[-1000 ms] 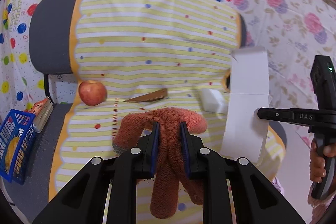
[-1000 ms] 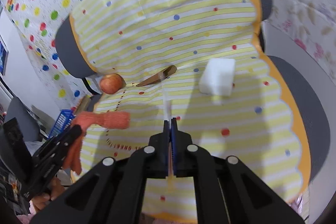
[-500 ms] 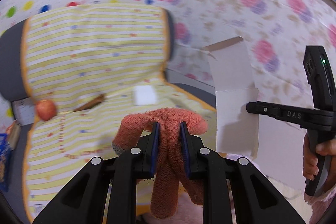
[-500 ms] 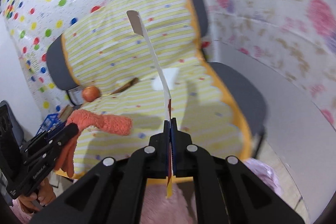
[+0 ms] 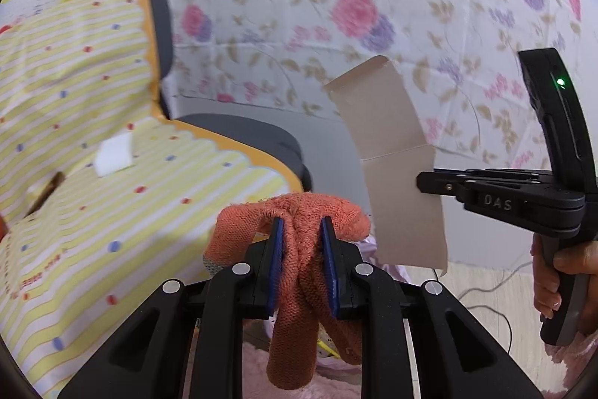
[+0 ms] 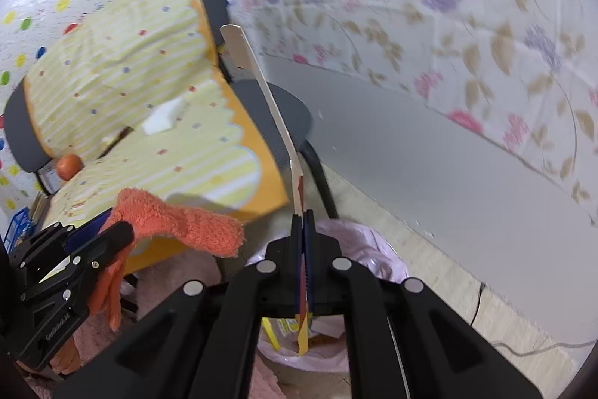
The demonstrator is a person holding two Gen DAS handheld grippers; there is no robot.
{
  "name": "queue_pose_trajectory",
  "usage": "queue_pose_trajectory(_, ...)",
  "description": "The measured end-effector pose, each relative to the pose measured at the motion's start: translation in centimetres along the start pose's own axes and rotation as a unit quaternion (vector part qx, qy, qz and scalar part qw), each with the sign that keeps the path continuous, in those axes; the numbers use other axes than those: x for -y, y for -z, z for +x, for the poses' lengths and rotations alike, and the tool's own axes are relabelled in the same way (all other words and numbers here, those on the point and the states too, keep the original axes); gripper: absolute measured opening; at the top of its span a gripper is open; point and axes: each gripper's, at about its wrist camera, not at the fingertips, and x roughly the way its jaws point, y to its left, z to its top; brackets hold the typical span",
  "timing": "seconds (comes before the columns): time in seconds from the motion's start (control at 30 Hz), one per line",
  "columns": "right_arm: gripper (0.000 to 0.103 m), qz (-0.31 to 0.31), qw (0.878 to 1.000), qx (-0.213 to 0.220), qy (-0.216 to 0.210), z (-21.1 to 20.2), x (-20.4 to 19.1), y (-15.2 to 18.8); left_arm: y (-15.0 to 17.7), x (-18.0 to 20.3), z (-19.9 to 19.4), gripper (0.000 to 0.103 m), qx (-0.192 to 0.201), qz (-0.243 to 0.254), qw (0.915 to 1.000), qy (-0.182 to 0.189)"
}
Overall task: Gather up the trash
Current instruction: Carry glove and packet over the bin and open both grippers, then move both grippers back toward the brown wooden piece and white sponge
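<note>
My left gripper (image 5: 301, 225) is shut on an orange knitted sock (image 5: 299, 272) that droops over both sides of its jaws. It shows in the right wrist view (image 6: 112, 230) at lower left, with the sock (image 6: 179, 223) sticking out. My right gripper (image 6: 303, 214) is shut on a flattened cardboard box (image 6: 261, 92), held edge-on and upright. In the left wrist view the cardboard (image 5: 392, 159) hangs from the right gripper (image 5: 424, 180). A bin lined with a pale pink bag (image 6: 373, 249) sits right below the right gripper, with scraps inside.
A grey chair under a yellow striped cover (image 5: 93, 156) stands at left, with a white block (image 5: 114, 156), a brown strip (image 5: 46, 191) and an apple (image 6: 69, 166) on its seat. A blue basket (image 6: 15, 221) is far left. Floral wall and grey skirting behind; a cable (image 6: 523, 348) on the floor.
Both grippers have swung right, away from the chair seat, carrying the sock and the cardboard. The pink-lined bin has come into view below them.
</note>
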Motion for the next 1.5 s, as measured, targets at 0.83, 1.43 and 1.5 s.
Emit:
queue_pose_trajectory(0.83,0.040,0.047,0.999,-0.019,0.013,3.6,4.8,0.8,-1.4,-1.3,2.1,0.066,-0.030,-0.034,0.9983,-0.036)
queue_pose_trajectory(1.43,0.040,-0.092,0.990,0.020,-0.102,2.5,-9.1,-4.3,1.4,-13.2,-6.7,0.066,-0.009,-0.136,0.9691,-0.206)
queue_pose_trajectory(1.5,0.040,-0.106,0.988,0.017,-0.114,3.1,-10.8,-4.9,1.9,-15.3,-7.6,0.066,-0.011,-0.154,0.9596,-0.236)
